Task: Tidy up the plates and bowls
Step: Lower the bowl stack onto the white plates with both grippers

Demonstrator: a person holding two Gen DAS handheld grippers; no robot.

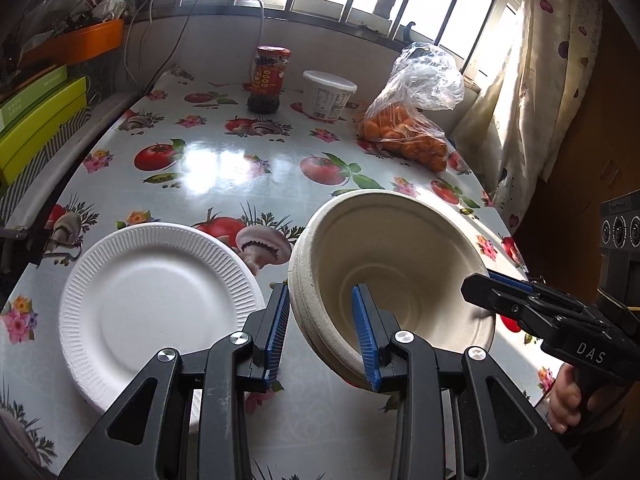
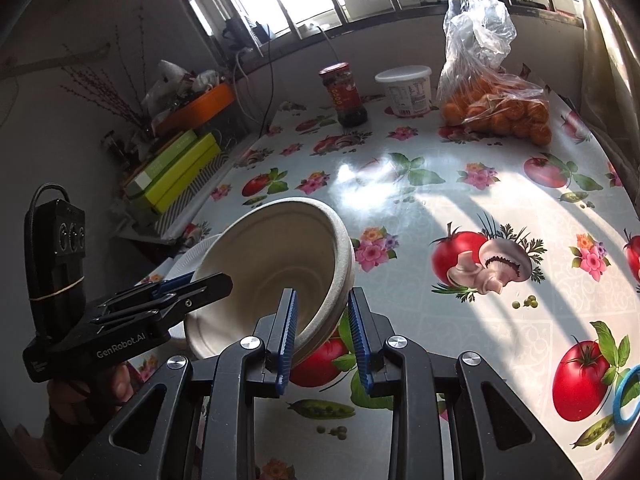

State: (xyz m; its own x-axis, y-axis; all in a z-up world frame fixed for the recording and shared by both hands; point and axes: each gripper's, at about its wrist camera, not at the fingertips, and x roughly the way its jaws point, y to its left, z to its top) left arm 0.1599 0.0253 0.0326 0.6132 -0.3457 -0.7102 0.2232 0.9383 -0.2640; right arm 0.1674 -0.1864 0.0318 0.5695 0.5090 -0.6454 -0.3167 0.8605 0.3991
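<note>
Beige bowl (image 1: pixel 396 280): above the tablecloth (image 1: pixel 224 160), tipped, mouth facing the person and upward. Left gripper (image 1: pixel 324 332) straddles its near-left rim, fingers spread and not pressing; right gripper (image 2: pixel 322 332) likewise straddles the opposite rim, spread. White plate (image 1: pixel 156 308): flat, just left of the bowl. Readable: "DAS", "GenRobot.AI" on gripper bodies.

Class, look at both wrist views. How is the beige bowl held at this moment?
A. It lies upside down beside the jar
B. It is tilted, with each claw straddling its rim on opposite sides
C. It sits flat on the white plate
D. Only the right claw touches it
B: the bowl is tilted, with the left claw and right claw each straddling its rim.
</note>
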